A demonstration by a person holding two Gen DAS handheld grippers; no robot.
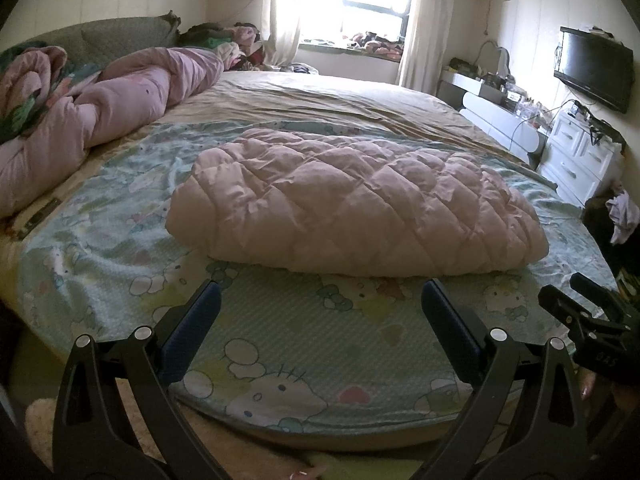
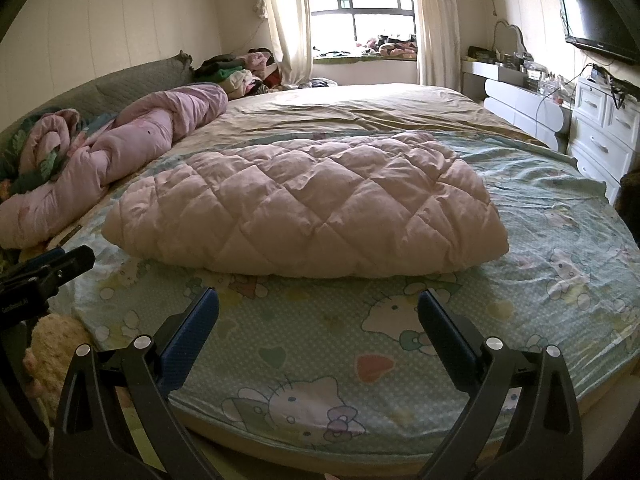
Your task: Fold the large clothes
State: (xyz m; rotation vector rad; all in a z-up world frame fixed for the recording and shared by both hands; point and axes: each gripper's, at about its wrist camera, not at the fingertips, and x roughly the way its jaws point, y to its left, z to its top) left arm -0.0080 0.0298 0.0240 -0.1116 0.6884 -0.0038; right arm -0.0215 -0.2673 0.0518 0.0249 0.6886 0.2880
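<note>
A pale pink quilted padded garment (image 1: 356,208) lies folded into a thick bundle on the bed, on the cartoon-print sheet (image 1: 304,344). It also shows in the right wrist view (image 2: 312,208). My left gripper (image 1: 320,292) is open and empty, held back from the bundle's near edge above the sheet. My right gripper (image 2: 318,300) is open and empty too, just short of the bundle's near edge. The right gripper's body shows at the right edge of the left wrist view (image 1: 588,320); the left one shows at the left edge of the right wrist view (image 2: 44,276).
A rolled pink duvet (image 1: 100,116) lies along the bed's left side by the grey headboard (image 2: 132,84). Clothes are piled at the far corner (image 2: 240,70). White drawers (image 2: 604,128), a dressing table (image 1: 496,108) and a wall TV (image 1: 592,68) stand on the right.
</note>
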